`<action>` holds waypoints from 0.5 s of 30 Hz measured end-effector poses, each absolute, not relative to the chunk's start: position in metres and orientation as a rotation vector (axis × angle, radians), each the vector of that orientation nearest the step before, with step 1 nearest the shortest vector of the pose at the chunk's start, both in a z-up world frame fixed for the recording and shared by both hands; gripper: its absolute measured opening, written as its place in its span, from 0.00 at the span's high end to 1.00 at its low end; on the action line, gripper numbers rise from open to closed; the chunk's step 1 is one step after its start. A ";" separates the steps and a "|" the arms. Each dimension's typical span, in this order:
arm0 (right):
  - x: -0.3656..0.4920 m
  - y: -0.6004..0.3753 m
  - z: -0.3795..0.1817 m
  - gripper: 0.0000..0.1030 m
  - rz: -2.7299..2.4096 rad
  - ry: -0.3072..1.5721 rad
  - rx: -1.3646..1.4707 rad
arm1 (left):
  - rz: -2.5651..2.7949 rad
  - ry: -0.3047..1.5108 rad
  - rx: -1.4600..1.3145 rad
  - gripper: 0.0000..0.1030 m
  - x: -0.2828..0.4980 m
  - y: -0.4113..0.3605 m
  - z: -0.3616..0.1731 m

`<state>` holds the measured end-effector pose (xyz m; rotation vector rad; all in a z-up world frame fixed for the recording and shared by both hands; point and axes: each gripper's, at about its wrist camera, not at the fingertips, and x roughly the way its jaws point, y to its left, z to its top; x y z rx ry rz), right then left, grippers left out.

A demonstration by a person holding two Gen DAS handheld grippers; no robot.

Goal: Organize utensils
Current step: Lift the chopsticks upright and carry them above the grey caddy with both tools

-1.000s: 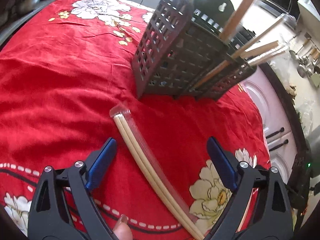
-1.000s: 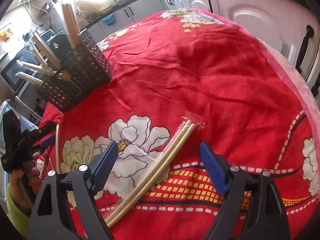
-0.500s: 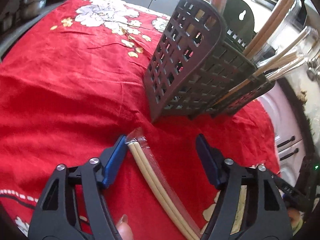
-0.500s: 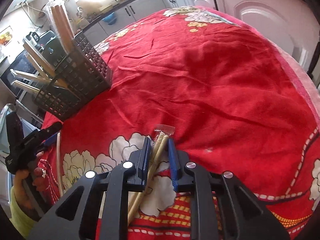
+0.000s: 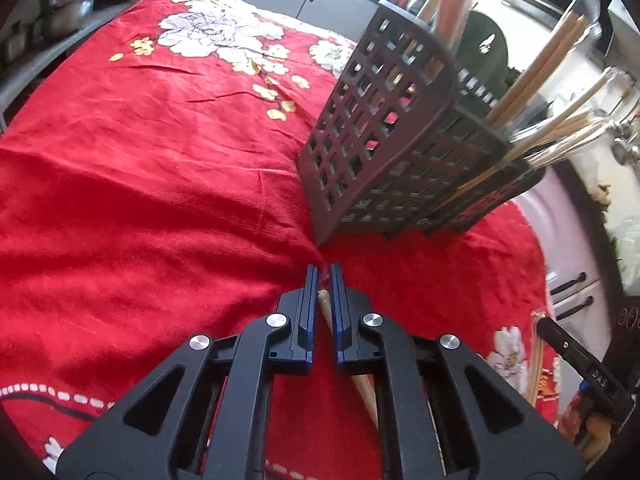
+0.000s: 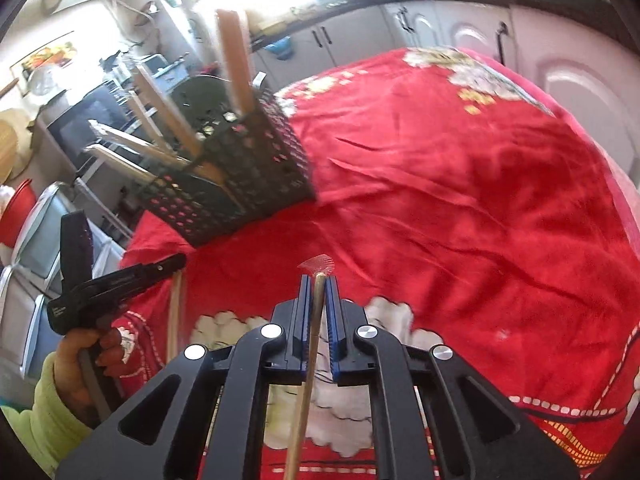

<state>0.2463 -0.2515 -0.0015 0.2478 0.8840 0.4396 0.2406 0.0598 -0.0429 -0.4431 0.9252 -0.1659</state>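
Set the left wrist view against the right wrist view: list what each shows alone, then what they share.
Left wrist only: a steel pot on the counter at far left, and the left tongs shut on a wrapped chopstick pair.

Right wrist only: the person's hand and yellow-green sleeve, a framed picture on the wall, and the right tongs shut on another wrapped chopstick pair.

Both: the dark lattice utensil basket holding chopsticks, and the red floral tablecloth.
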 end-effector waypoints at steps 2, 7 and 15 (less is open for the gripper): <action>0.244 -0.245 0.006 0.93 0.463 0.866 0.235 | -0.179 0.911 -0.442 0.97 0.237 0.058 -0.037; 0.239 -0.235 0.022 0.94 0.508 0.825 0.212 | -0.225 0.845 -0.440 0.97 0.222 0.055 -0.013; 0.230 -0.223 0.051 0.94 0.568 0.746 0.185 | -0.295 0.719 -0.421 0.97 0.206 0.047 0.036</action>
